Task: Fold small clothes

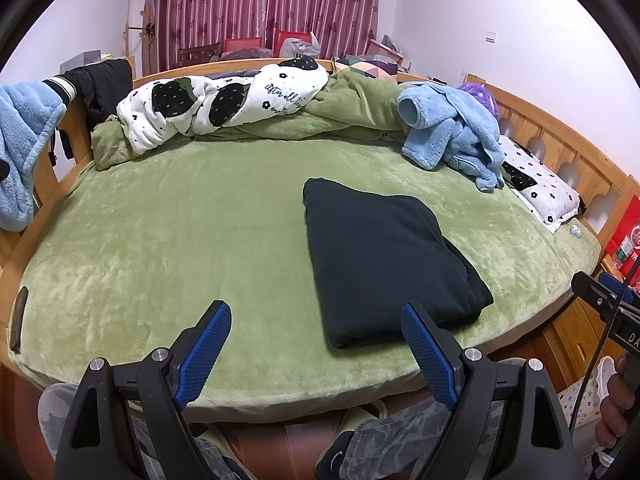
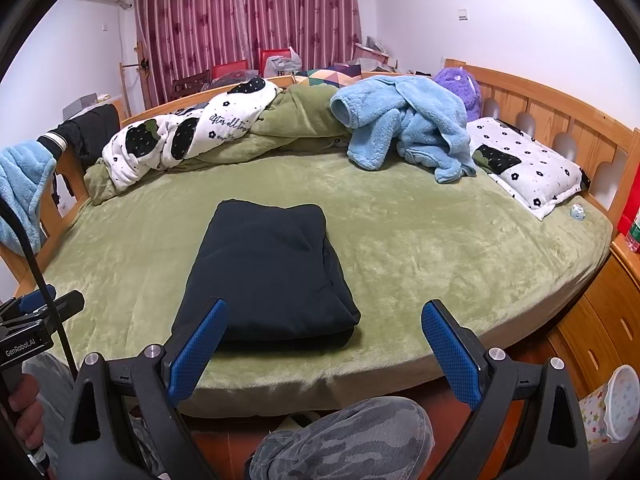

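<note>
My left gripper (image 1: 316, 316) is nearest, with jaws spread wide and nothing between them; its blue pads (image 1: 426, 356) hang over the near edge of the bed (image 1: 140, 248). My right gripper (image 2: 324, 316) is in the same condition: jaws released, empty, above the same edge. Both point down at a slant toward the mattress, so I judge them parked clear of the cloth rather than working it. Below them, at the bed's side, my knees (image 2: 344, 436) in camouflage trousers are visible.

Just beyond the jaws lies the folded dark garment (image 2: 264, 268), a compact rectangle flat on the green bed cover, close to the near edge and between the two grippers. Its layers are stacked and its edges squared, so I judge this piece finished and left within easy reach.

Farther back, a crumpled light blue fleece garment (image 2: 404, 128) lies unfolded near the headboard, beside a white patterned pillow (image 2: 532, 168). It is likely the next item to fold. A bunched white and green quilt (image 1: 224, 100) fills the far side, pushed back to leave a folding area, with red curtains (image 1: 264, 4) behind
</note>
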A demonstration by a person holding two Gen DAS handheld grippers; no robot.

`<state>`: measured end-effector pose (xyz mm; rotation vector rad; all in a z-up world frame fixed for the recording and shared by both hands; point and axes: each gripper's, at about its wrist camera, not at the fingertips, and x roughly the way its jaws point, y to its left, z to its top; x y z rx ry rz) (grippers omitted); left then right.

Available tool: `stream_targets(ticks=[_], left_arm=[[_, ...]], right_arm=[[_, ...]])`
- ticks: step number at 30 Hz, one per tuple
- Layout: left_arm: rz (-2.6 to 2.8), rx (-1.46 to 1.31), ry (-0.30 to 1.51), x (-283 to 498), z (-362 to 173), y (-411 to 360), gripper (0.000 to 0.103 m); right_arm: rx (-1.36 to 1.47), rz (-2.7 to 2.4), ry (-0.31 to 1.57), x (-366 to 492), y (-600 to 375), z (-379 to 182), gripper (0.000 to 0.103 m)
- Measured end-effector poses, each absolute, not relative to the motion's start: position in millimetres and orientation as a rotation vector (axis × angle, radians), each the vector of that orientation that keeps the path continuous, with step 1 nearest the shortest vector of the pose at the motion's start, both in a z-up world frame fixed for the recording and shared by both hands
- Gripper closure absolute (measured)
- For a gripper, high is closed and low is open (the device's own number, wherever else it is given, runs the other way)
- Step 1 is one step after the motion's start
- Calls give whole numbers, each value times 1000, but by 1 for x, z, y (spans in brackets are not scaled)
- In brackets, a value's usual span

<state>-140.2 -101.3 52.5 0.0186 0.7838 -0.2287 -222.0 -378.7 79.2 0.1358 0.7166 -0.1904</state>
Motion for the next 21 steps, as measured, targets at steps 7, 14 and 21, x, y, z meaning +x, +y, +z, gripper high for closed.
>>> stream_targets(ticks=[7,14,21], left_arm=[[-228,20,782,-141,53,-102,17],[-228,20,781,-143,53,-102,17],[-224,21,784,-143,52,-100,17]], right_arm=[[140,-191,720,-222,-376,79,7],[137,-191,719,-222,-377,79,7],[143,-191,723,-222,-376,78,7]])
